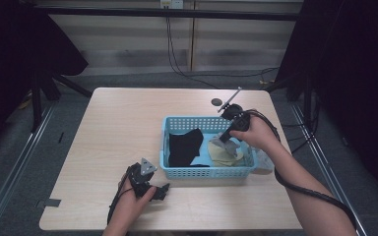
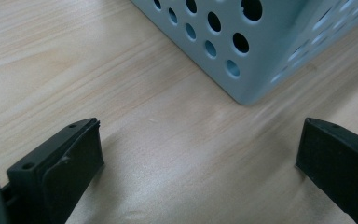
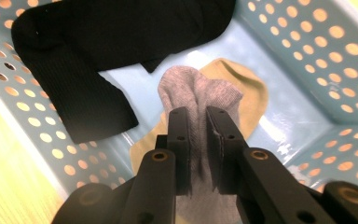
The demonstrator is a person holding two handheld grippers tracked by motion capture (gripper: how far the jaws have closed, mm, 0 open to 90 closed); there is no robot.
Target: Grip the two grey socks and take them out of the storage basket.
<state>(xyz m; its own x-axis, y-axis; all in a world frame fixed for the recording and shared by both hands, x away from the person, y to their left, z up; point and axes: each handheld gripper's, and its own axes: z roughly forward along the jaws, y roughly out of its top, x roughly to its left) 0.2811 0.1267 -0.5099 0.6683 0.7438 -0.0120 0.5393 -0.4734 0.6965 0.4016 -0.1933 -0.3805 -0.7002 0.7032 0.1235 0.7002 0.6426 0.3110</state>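
Basket [image 3: 307, 60], grey sock [image 3: 198, 100] in R gripper [image 3: 199, 135]

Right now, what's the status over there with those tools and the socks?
Right tool shut on grey sock, over blue basket. Left tool open, empty, on table. Black sock, yellow sock below.

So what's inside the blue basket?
The basket holds a black sock, a yellow sock and a grey sock pinched in the right claw. The grey sock covers part of the yellow one, so anything beneath is hidden.
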